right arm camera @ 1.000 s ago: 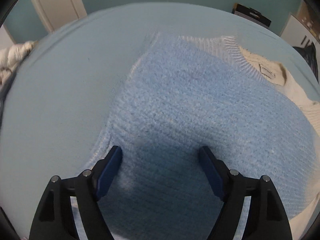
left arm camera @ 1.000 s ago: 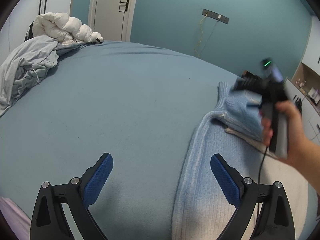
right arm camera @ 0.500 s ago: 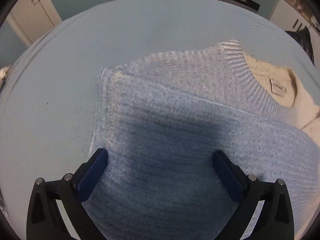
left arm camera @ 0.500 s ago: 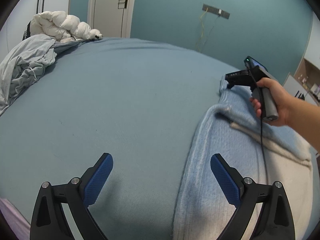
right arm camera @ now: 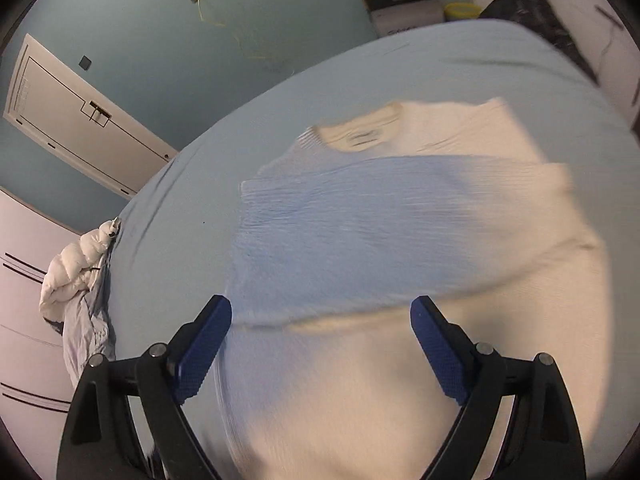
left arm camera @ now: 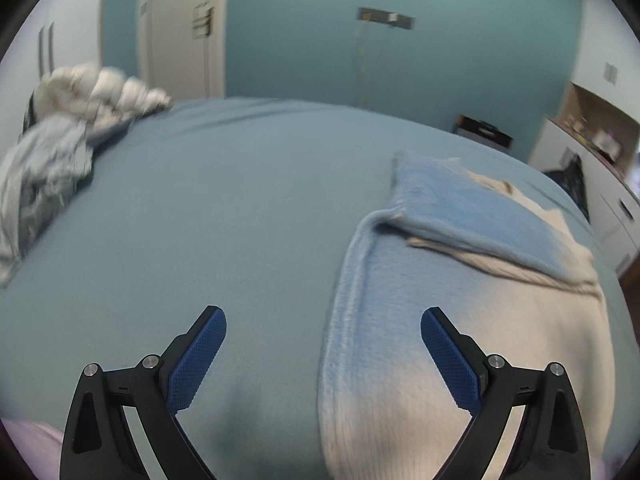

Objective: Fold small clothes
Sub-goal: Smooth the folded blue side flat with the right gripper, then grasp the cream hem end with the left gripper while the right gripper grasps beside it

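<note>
So the knit sweater [right arm camera: 360, 216], blue fading to cream, is lying flat on the blue bed sheet [left arm camera: 208, 216], with one sleeve folded across the chest just below the neckline and its label. The right gripper [right arm camera: 320, 344] hangs above the lower part of the sweater, jaws wide but closing a little, nothing pinched between them. The left gripper [left arm camera: 324, 356] is spread wide and empty too, hovering over the sweater's left edge, one finger over bare sheet and the other over the knit. Off at the far corner of the bed there's a white puffer jacket [left arm camera: 104, 88] bunched up next to a crumpled grey garment [left arm camera: 44, 172]. Both views are a bit blurry.
</note>
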Tool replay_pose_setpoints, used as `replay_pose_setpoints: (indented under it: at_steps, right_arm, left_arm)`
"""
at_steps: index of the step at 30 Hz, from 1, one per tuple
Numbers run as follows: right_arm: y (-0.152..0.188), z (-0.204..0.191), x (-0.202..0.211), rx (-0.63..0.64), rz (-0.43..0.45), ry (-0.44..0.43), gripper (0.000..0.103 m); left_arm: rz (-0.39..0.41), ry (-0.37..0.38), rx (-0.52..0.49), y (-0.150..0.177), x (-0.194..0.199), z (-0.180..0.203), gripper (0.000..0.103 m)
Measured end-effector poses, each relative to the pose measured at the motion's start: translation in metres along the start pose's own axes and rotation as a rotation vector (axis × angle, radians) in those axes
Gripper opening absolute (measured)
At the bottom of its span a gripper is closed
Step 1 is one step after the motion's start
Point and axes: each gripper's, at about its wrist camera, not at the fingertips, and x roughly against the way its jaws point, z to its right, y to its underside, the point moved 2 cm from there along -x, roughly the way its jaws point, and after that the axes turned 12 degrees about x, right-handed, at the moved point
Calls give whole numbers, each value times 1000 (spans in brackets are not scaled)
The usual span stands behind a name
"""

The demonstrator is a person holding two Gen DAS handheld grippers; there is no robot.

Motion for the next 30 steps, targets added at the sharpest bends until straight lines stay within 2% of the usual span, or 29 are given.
replay_pose_setpoints:
  at_steps: [2, 3, 4, 5, 6, 7, 10, 12, 15, 18, 21, 24, 27, 30]
  right_arm:
    - [3, 7, 52, 28, 31, 26, 89]
    - [12, 11, 96, 51, 45, 57, 89]
    - [16, 18, 115, 67, 55, 79, 89]
    - [8, 26, 116, 81, 69, 93, 90]
    - [15, 32, 142, 99, 84, 103, 92]
    - [26, 38, 165, 119, 91, 111, 101]
    - [42, 59, 148, 144, 115, 130, 102]
    - [80, 77, 144, 125, 124, 157, 102]
    - [131, 97, 113, 29, 68, 170, 102]
    - [184, 125, 78, -49, 47, 86, 102]
    - [223, 152, 54, -138, 67, 46, 102]
    - [236, 181, 18, -225, 88, -31, 102]
    - [237, 194, -2, -292, 90, -111, 102]
    - [236, 198, -18, -280, 76, -43, 102]
  left_arm:
    - [19, -7, -44, -1, 22, 6, 99]
    - [25, -18, -68, 0, 32, 9, 99]
    - [29, -25, -95, 3, 44, 11, 99]
    - [28, -24, -107, 4, 50, 12, 99]
    - [21, -13, -119, 8, 61, 12, 99]
    - [5, 9, -121, 13, 71, 11, 99]
    - [-52, 78, -84, 26, 89, 4, 99]
    - [-99, 96, -23, 34, 97, -4, 99]
    - [-155, 89, 23, 45, 104, -8, 99]
    - [-219, 64, 66, 49, 105, -14, 99]
    - [-282, 20, 96, 56, 104, -16, 99]
    - [-320, -50, 56, 66, 100, -10, 99]
    - [-401, -36, 48, 78, 86, -5, 99]
    - [-493, -9, 78, 83, 63, -4, 99]
